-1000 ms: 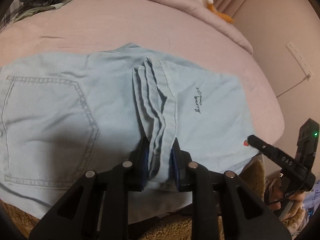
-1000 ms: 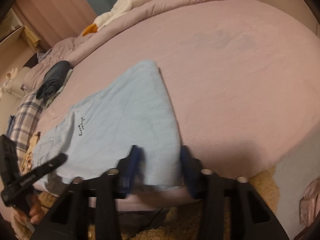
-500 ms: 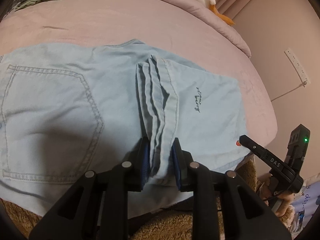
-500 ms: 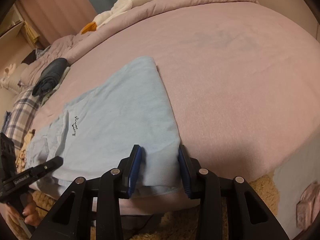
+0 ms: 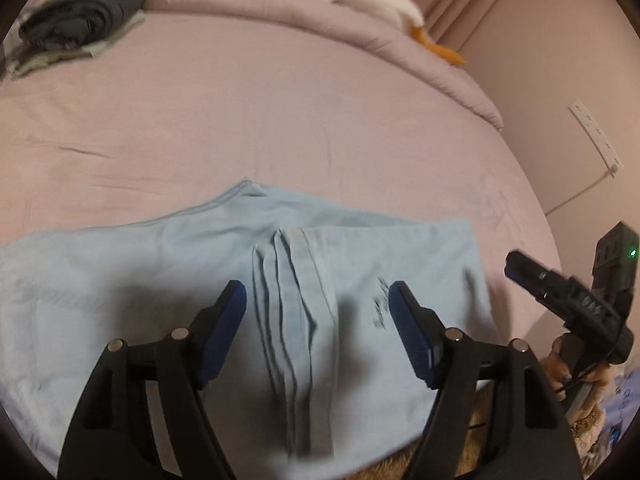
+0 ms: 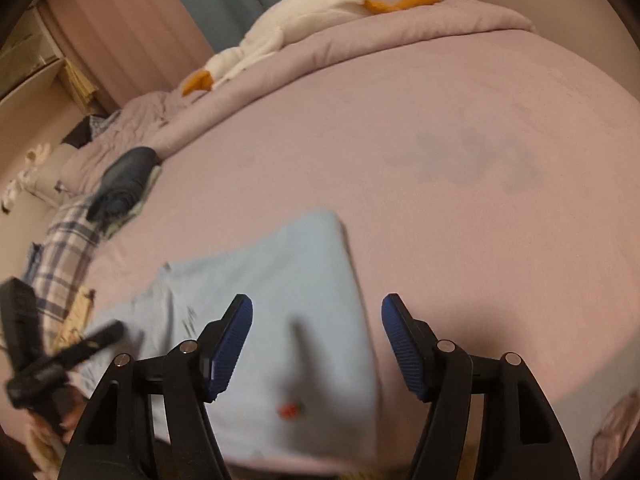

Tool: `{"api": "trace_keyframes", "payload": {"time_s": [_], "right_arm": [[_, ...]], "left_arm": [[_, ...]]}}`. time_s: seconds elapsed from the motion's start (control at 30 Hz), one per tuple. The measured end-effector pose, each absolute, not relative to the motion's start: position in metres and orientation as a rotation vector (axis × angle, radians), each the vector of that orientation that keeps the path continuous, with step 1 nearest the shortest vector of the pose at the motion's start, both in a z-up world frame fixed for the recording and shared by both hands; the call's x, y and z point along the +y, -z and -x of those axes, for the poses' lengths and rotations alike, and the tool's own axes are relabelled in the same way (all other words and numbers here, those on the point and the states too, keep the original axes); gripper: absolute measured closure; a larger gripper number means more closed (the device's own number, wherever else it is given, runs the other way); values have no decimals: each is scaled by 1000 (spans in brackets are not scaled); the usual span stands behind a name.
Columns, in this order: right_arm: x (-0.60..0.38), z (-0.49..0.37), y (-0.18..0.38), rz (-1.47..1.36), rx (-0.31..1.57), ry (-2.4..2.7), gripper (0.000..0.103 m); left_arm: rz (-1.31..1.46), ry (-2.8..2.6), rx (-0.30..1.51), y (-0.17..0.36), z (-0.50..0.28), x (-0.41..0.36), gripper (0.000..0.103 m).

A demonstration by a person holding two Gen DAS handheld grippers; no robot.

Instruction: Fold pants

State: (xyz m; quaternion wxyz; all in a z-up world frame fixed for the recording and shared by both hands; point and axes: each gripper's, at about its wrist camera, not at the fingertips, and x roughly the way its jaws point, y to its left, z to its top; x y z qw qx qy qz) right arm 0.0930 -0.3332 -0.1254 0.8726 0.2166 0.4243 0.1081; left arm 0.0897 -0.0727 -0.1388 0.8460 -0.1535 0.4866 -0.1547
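Both grippers have let go since the earlier frames: the left gripper (image 5: 318,298), then clamped on the bunched hems, has just been opening and now stands apart and clear of the cloth; the right gripper (image 6: 317,314), then at the fold's corner, has likewise just opened, nothing pinched.

Pants (image 5: 168,264) lie folded on the bed (image 5: 280,120), at its near edge. Stacked hems (image 5: 294,308) run up the middle between the left jaws, untouched. Right fold edge (image 6: 354,276) runs slantwise under the right jaws; open sheet beyond it to the right and far side. Dark bundle (image 5: 84,8) far left, well apart. Plush (image 6: 296,20) on the far duvet.

Both grippers point downward, above the cloth. A hand (image 5: 572,364) holds the right one.
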Motion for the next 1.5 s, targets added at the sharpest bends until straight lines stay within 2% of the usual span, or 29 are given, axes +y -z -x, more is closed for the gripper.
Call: {"api": "trace_keyframes", "payload": {"time_s": [0.07, 0.13, 0.17, 0.2, 0.23, 0.3, 0.33, 0.37, 0.4, 0.5, 0.67, 0.9, 1.0, 1.07, 1.17, 1.23, 1.3, 1.33, 1.43, 1.5], "right_arm": [[-326, -117, 134, -466, 916, -240, 36], [-320, -135, 146, -460, 954, -210, 36], [-316, -145, 156, -455, 984, -197, 36], [-313, -151, 163, -450, 1010, -187, 36], [-309, -155, 169, -441, 1009, -178, 39], [-305, -154, 168, -419, 971, -169, 60], [-306, -152, 167, -423, 964, -159, 63], [-308, -148, 164, -446, 941, -155, 75], [-310, -146, 160, -463, 921, -163, 78], [-310, -140, 153, -456, 888, -183, 81], [-307, -149, 177, -442, 936, -129, 81], [-312, -149, 172, -441, 922, -112, 81], [-314, -145, 170, -458, 919, -89, 81], [-314, -139, 165, -444, 924, -59, 77], [-311, -124, 153, -417, 903, -13, 64], [-311, -111, 140, -416, 871, -14, 53], [-309, -98, 125, -419, 838, -37, 36], [-307, -92, 117, -418, 818, -52, 34], [-298, -74, 94, -411, 767, -99, 30], [-288, -67, 80, -392, 738, -140, 16]], "left_arm": [[340, 298, 1070, 156, -103, -74, 33], [336, 266, 1057, 163, -108, -75, 42], [316, 247, 1044, 162, -109, -75, 54], [290, 220, 1040, 162, -109, -76, 58], [289, 212, 1038, 163, -108, -74, 58], [298, 206, 1033, 163, -108, -70, 68], [307, 201, 1032, 163, -107, -67, 69], [329, 205, 1033, 164, -107, -64, 69], [338, 207, 1034, 164, -107, -63, 69], [335, 208, 1031, 164, -105, -62, 69], [324, 206, 1018, 165, -106, -64, 69], [347, 201, 1019, 163, -88, -57, 70], [361, 208, 1024, 160, -76, -54, 75], [369, 208, 1026, 154, -65, -50, 75], [365, 207, 1004, 141, -49, -43, 71], [365, 201, 979, 129, -38, -37, 59], [367, 192, 953, 118, -29, -32, 26], [368, 189, 932, 110, -21, -27, 21], [364, 187, 871, 92, -3, -18, 19], [359, 179, 839, 82, 5, -13, 15]]}}
